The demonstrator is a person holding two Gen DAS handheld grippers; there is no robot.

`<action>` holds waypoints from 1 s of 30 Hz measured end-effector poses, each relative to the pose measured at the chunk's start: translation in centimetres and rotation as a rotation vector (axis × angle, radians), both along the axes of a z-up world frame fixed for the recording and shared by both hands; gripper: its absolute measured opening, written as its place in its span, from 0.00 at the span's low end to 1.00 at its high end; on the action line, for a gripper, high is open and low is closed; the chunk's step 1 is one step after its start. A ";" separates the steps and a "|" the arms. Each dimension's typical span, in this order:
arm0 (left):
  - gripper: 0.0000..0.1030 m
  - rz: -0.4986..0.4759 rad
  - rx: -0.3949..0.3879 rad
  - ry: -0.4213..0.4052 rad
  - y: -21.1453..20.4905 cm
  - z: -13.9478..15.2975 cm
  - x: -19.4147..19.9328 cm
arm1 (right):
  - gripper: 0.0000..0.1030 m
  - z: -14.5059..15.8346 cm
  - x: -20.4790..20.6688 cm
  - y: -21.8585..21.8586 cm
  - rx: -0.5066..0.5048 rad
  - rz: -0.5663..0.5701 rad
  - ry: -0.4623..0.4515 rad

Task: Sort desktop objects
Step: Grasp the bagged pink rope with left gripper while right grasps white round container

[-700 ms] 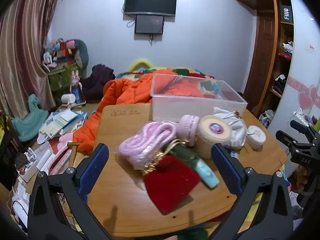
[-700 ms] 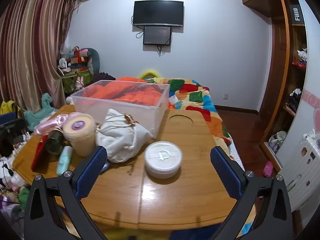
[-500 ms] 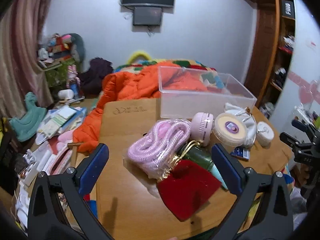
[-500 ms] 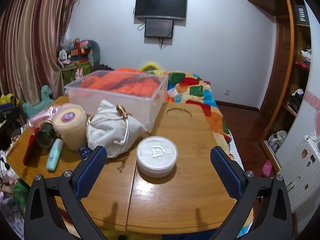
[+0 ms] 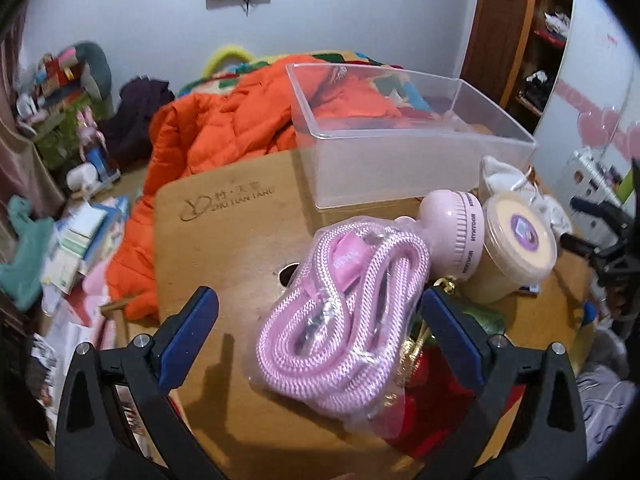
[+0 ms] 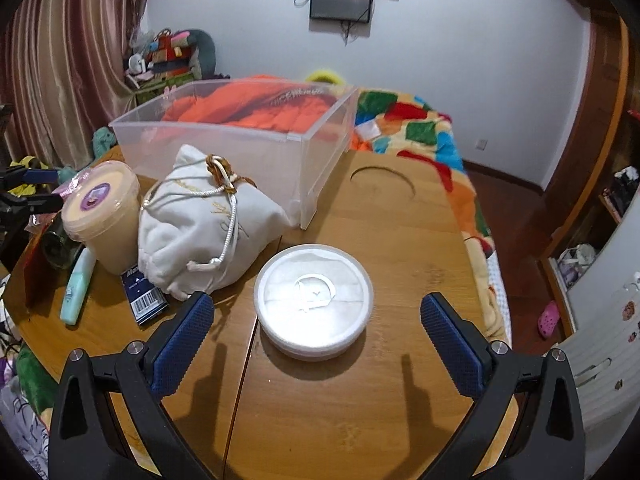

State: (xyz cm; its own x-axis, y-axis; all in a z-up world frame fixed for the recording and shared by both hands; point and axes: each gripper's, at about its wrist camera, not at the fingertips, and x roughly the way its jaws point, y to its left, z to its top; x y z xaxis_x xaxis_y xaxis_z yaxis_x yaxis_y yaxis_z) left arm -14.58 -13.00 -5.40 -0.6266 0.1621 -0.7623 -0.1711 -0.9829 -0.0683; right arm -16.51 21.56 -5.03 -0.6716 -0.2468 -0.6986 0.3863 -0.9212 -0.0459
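Note:
My left gripper [image 5: 318, 312] is open and hangs just above a pink rope in a clear bag [image 5: 340, 320], which lies between its fingers on the wooden table [image 5: 224, 240]. Beside the rope are a pink round fan [image 5: 456, 236], a cream tub with a purple label [image 5: 516, 248] and a red pouch [image 5: 436, 412]. An empty clear plastic bin [image 5: 400, 136] stands behind them. My right gripper [image 6: 316, 312] is open, low over a round white lidded container [image 6: 314, 300]. A white drawstring bag [image 6: 204, 224] lies left of it, in front of the bin [image 6: 240, 140].
A mint tube [image 6: 78, 288] and a dark blue card box [image 6: 144, 300] lie at the table's left front in the right wrist view. An orange jacket [image 5: 216, 128] and a colourful bed [image 6: 416, 136] are behind the table. Clutter covers the floor on the left [image 5: 68, 232].
Both grippers have moved forward and down. The left one has closed in over the pink rope; the right one has closed in over the white round container. Both stay open.

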 end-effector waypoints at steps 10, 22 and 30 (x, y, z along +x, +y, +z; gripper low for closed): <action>1.00 -0.066 0.156 -0.066 -0.4 -0.9 -1.6 | 0.92 -1.6 -2.5 -0.3 0.019 0.034 -0.079; 0.71 -0.070 0.114 -0.070 0.7 -1.3 -2.0 | 0.62 -1.7 -2.8 -0.2 -0.019 0.064 -0.085; 0.49 -0.014 0.012 -0.017 1.5 -0.4 -1.1 | 0.60 -1.2 -1.9 -0.1 -0.010 0.072 -0.051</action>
